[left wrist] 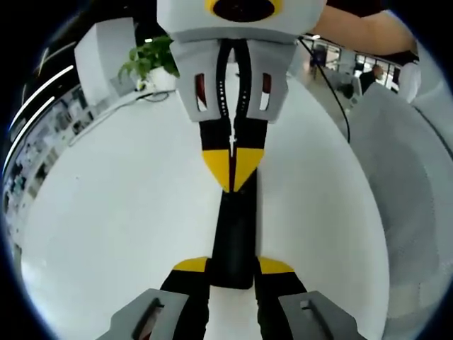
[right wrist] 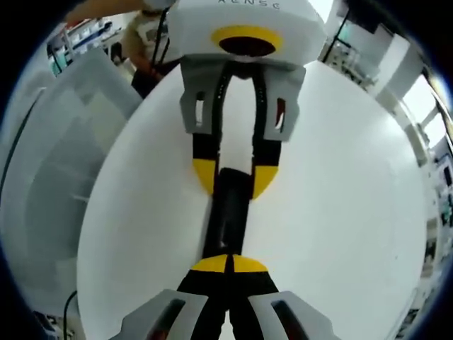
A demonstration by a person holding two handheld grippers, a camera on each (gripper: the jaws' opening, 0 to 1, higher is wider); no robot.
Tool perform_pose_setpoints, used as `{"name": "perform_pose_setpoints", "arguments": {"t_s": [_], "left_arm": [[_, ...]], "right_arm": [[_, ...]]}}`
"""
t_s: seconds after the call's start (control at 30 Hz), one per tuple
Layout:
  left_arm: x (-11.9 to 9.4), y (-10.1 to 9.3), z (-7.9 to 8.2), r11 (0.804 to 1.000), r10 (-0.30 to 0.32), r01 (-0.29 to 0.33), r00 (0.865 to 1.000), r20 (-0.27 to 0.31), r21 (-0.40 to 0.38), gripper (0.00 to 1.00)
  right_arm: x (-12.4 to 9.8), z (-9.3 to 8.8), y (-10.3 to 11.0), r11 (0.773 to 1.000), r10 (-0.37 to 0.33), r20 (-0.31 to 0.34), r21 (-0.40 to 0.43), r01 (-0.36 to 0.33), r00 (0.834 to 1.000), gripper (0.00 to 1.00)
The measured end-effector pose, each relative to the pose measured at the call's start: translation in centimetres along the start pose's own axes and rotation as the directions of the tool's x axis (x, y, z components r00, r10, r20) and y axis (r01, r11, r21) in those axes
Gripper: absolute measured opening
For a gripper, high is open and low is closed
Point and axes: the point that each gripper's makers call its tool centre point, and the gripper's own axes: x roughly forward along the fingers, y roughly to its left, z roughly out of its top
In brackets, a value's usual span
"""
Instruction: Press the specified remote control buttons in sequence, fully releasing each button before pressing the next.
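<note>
A slim black remote (left wrist: pixel 233 227) lies lengthwise on the white table (left wrist: pixel 106 212). In the left gripper view my left gripper (left wrist: pixel 232 268) is shut on the remote's near end, one yellow-tipped jaw on each side. My right gripper (left wrist: pixel 232 170) comes in from the top, shut, its joined yellow tips resting on the remote's far end. In the right gripper view the right gripper (right wrist: pixel 230 263) is shut, its tips pressed down on the remote (right wrist: pixel 225 219). Opposite it, the left gripper (right wrist: pixel 235 177) clamps the other end. The buttons are hidden.
A potted green plant (left wrist: pixel 152 60) stands at the table's far edge, with a cable (left wrist: pixel 329 85) running along the right side. A person's bare arm (left wrist: pixel 361 32) reaches in at the top right. A pale grey surface (right wrist: pixel 56 156) borders the table (right wrist: pixel 340 212).
</note>
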Motion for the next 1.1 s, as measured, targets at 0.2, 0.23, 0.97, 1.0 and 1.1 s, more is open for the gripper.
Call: {"name": "perform_pose_setpoints", "arguments": {"t_s": [0.2,0.23,0.97,1.0,1.1], "left_arm": [[0.0,0.01,0.0,1.0,0.0,0.0,1.0,0.0,0.001,0.23],[0.0,0.02,0.0,1.0,0.0,0.0,1.0,0.0,0.0,0.23],[0.04,0.02,-0.01,1.0,-0.001,0.001,1.0,-0.004,0.001,0.23],[0.05,0.02,0.0,1.0,-0.001,0.001,1.0,-0.005,0.0,0.23],[0.05,0.01,0.0,1.0,-0.005,0.005,1.0,-0.007,0.001,0.23]], "right_arm": [[0.16,-0.06,0.04,1.0,0.005,0.0,-0.002,-0.005,1.0,0.0],[0.2,-0.05,0.04,1.0,0.005,0.0,-0.004,-0.005,1.0,0.0],[0.56,-0.1,0.14,1.0,0.025,-0.005,0.003,-0.025,1.0,0.0],[0.58,-0.09,0.15,1.0,0.026,-0.01,0.0,-0.026,1.0,0.0],[0.64,-0.08,0.15,1.0,0.024,-0.024,-0.007,-0.024,0.999,0.0]]}}
